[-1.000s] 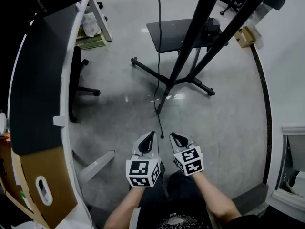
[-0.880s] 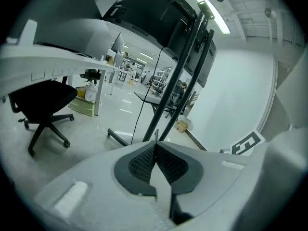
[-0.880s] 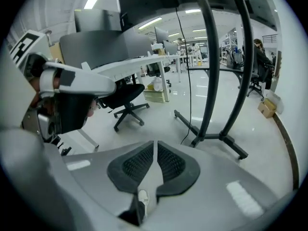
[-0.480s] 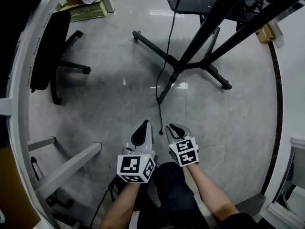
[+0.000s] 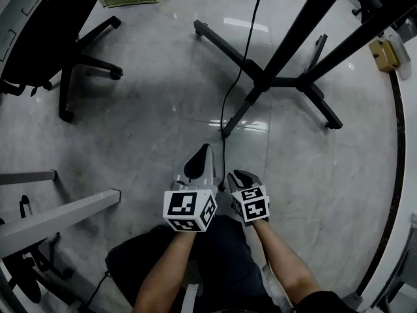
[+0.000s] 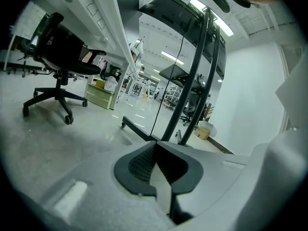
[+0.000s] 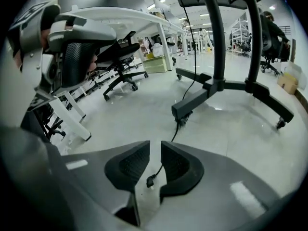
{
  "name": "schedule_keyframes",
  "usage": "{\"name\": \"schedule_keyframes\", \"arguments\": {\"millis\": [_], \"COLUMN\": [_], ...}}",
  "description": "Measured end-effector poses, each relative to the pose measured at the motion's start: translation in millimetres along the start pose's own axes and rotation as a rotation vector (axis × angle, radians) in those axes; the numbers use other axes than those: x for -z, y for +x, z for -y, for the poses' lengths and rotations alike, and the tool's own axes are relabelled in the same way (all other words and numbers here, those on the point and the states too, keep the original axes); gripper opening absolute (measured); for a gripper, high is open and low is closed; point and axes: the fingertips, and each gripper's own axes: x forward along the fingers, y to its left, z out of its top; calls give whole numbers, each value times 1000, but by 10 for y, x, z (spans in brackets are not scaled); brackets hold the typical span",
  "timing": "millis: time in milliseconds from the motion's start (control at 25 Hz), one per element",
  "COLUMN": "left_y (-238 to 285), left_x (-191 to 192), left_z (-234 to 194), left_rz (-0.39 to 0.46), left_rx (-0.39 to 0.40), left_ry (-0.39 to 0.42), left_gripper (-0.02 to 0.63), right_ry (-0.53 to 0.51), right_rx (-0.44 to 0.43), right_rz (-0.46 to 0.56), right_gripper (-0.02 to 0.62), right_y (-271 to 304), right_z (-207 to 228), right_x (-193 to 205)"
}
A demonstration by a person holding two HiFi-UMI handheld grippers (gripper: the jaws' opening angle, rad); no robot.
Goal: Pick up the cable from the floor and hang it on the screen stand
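Down near floor [image 5: 143,135], by screen stand [image 5: 264,80] foot: lowered both grippers since second before. Just opened right gripper [image 7: 155,146] jaws above cable [image 7: 152,178] plug on floor, not pinched. Held left gripper [image 6: 155,146] clenched, empty. Judged grab next; hanging not begun.

Ceiling strip lights [image 6: 171,57] flood the room evenly and bright, throwing white glare on the glossy floor [image 5: 130,149] at twelve o'clock and centre of the head view, with one broad soft shadow toward eleven o'clock. Every view bows at its dark rim; the close-up left gripper [image 6: 155,147] blurs at six o'clock.
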Motion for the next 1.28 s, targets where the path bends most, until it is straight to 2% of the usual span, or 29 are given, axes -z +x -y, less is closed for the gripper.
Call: {"name": "schedule_keyframes", "arguments": {"millis": [160, 400, 560, 720, 840, 880, 960, 1120, 1280], "left_y": [78, 24, -49, -93, -107, -111, -115, -103, -88], "left_x": [283, 410, 422, 439, 475, 479, 476, 420, 183], "left_z": [-119, -229, -312, -403, -435, -441, -467, -490, -473], "left_rz": [12, 35, 45, 41, 32, 30, 27, 17, 33], "left_rx": [-24, -28, -37, -54, -63, -63, -63, -50, -41], "left_ry": [19, 56, 68, 67, 65, 69, 74, 89, 123], "left_gripper": [-8, -8, -8, -8, -8, -8, -8, -8, -8], "right_ry": [29, 61, 93, 92, 79, 74, 67, 10, -144], "right_rx": [-22, -42, -32, 24, 61, 75, 88, 54, -24], "right_rz": [-43, -124, -139, -189, -228, -235, -230, -239, -163], "right_gripper": [76, 94, 112, 117, 99, 67, 47, 20, 17], "right_y": [370, 898, 1117, 1245, 1297, 1297, 1300, 1306, 1201], "right_z": [137, 194, 203, 264, 324, 349, 379, 362, 121], "right_x": [392, 783, 801, 792, 841, 851, 837, 829, 546]}}
